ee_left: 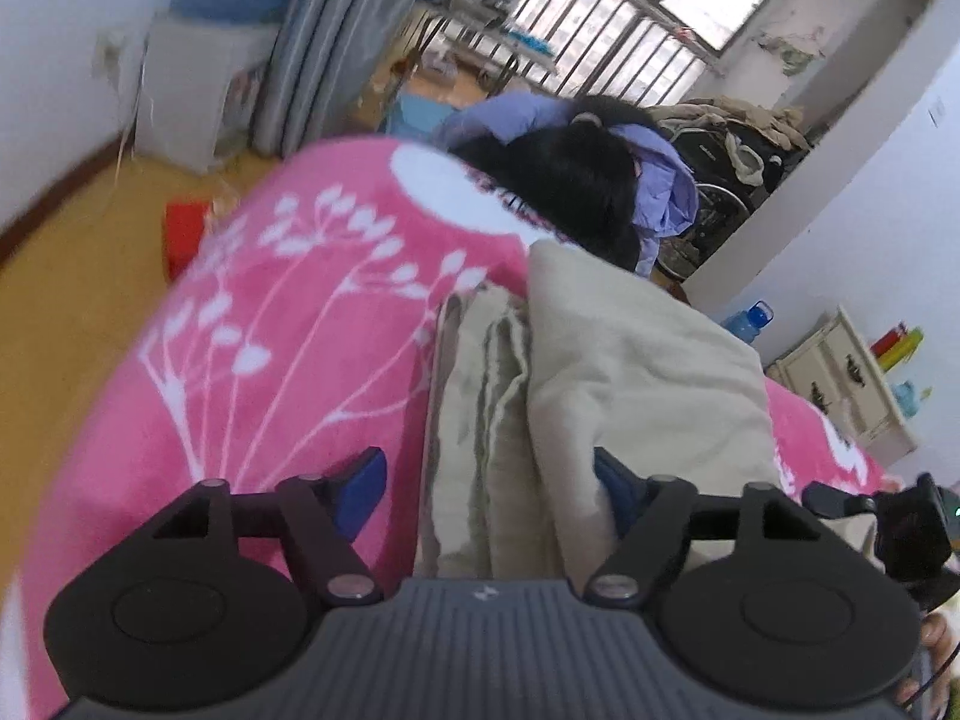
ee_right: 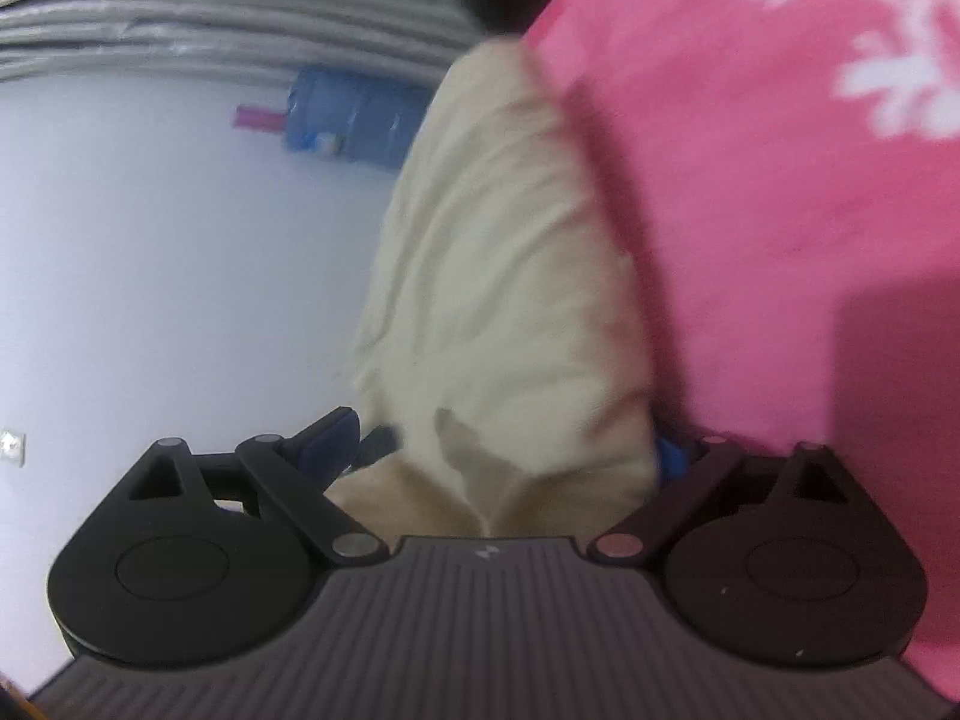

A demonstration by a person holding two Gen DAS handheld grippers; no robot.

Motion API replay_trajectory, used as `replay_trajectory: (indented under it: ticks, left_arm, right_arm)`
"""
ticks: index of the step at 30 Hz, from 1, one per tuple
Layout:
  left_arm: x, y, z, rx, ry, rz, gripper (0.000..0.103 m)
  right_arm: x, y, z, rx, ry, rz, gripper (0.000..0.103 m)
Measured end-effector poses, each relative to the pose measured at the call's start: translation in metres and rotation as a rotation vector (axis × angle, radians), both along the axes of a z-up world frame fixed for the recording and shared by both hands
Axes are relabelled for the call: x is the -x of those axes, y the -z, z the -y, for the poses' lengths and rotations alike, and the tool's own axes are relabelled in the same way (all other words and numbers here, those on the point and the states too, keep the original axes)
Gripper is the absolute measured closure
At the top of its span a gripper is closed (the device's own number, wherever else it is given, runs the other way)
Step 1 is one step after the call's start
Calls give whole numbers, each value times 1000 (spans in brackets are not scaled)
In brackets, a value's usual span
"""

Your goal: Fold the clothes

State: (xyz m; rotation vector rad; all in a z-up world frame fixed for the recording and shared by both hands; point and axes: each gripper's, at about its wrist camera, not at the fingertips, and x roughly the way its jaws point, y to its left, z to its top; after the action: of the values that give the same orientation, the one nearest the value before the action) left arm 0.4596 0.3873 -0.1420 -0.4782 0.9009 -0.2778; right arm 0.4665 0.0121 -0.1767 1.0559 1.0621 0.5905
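Pink blanket (ee_left: 252,324) lying under one cream garment (ee_left: 630,360), bunching between both grippers' spread fingers. Left gripper (ee_left: 489,480) and right gripper (ee_right: 510,444) gaping, clamping nothing. Showing one blue bottle (ee_left: 750,318) beyond left fingertips only.

The blanket (ee_left: 288,324) is bright pink with white branch and leaf prints. The folded garment (ee_left: 630,372) on it is plain cream. Beyond lie black (ee_left: 570,180) and lilac clothes (ee_left: 672,192). The curtain (ee_left: 336,42) is grey-blue. The gripper pads (ee_left: 360,486) are blue.
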Motion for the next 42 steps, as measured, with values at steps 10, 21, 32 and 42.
replay_trajectory:
  ticks: [10,21,32,42]
  left_arm:
    - [5,9,35,100,78,-51,31]
    - [26,37,217,398,404,-137,31]
    - [22,28,291,335,537,-88,32]
    - [75,-16,255,331,587,-36,32]
  right_arm:
    - [21,-3,16,44,1,3,86]
    - [108,-72,197,357,203,38,86]
    - [192,-85,285,545,537,-13,58]
    - [304,-127,224,474,516,-20,58]
